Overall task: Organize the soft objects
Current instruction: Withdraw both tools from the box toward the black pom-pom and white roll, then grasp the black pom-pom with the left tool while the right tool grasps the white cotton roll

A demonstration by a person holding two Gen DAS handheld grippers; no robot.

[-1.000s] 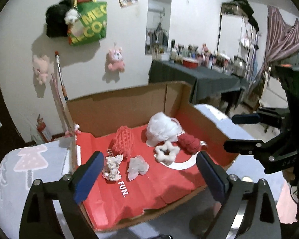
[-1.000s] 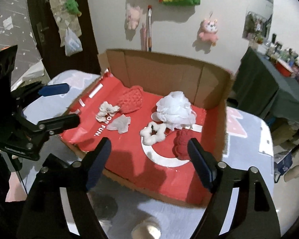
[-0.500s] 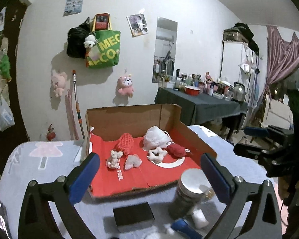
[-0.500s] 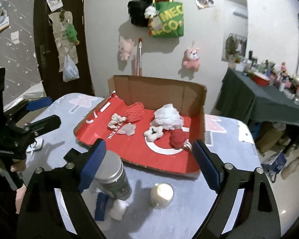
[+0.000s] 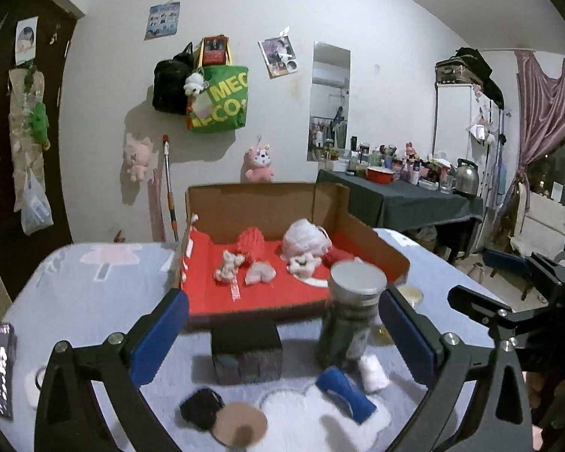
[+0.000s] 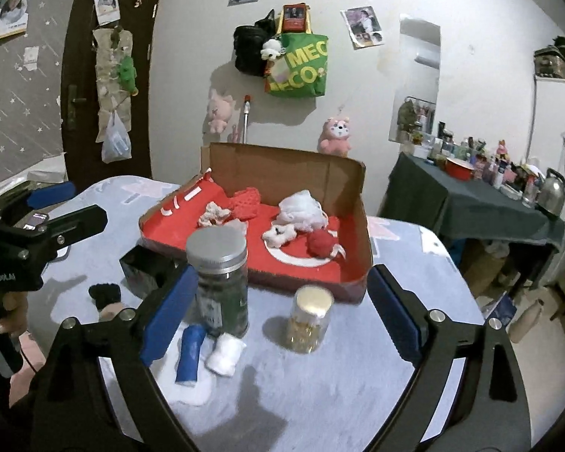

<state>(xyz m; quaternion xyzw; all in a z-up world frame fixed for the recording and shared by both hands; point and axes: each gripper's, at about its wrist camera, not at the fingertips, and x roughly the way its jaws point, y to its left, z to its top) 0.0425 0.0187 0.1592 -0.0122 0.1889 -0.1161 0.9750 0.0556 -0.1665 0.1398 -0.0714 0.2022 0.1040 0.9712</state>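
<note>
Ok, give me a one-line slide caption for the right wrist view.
Soft items gathered in the red-lined cardboard box; tall jar, small jar and rolls outside.

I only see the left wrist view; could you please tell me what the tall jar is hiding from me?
Observer: A small jar of gold bits stands on the table, just in front of the box.
Operator: Thank you. Is anything inside the box hidden as well?
Observer: Yes, a red ball lies in its near right part, beside the white ring.
</note>
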